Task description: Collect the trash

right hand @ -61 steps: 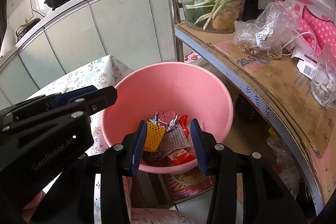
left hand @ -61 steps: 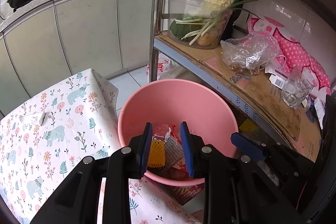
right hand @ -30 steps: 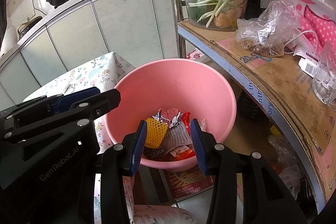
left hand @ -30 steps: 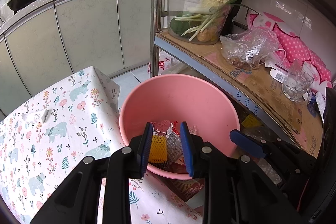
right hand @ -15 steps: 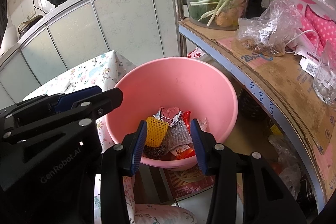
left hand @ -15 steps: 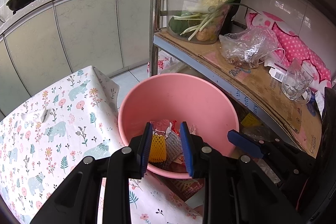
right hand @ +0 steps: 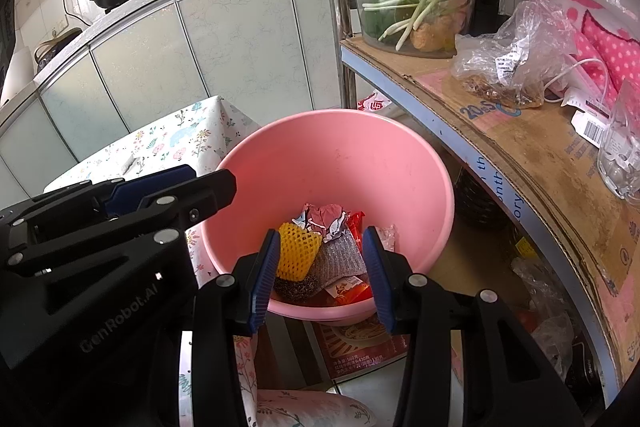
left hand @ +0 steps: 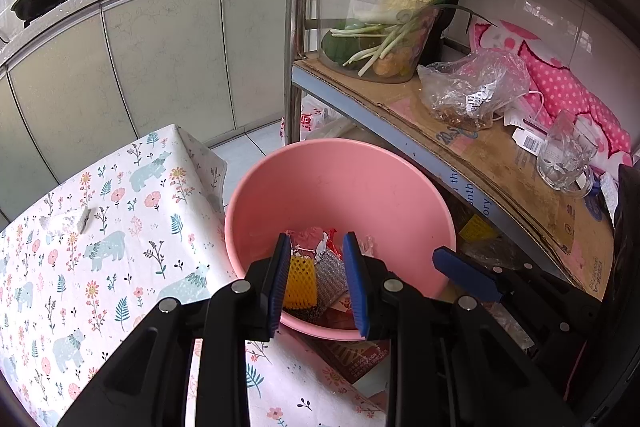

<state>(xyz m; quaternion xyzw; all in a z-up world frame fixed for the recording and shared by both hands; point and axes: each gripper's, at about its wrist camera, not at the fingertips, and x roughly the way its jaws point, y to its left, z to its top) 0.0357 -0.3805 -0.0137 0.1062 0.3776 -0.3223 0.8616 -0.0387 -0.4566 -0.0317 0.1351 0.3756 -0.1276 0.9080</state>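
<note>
Both hand-held grippers — left (left hand: 317, 279), right (right hand: 320, 273) — hung empty, jaws apart, over the pink basin (right hand: 400, 163). Trash lay inside: yellow foam net (right hand: 298, 251), grey mesh (right hand: 340, 261), crumpled wrappers (right hand: 324, 217). Collecting step judged nearly done — next, the scrap (left hand: 66, 221) on the tabletop (left hand: 120, 227).

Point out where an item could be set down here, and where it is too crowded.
Free: the floral tablecloth between the small white scrap and the pink plastic basin, and the basin's bare far wall. Crowded: the basin's near bottom, piled with trash, and the cardboard-lined shelf.
</note>
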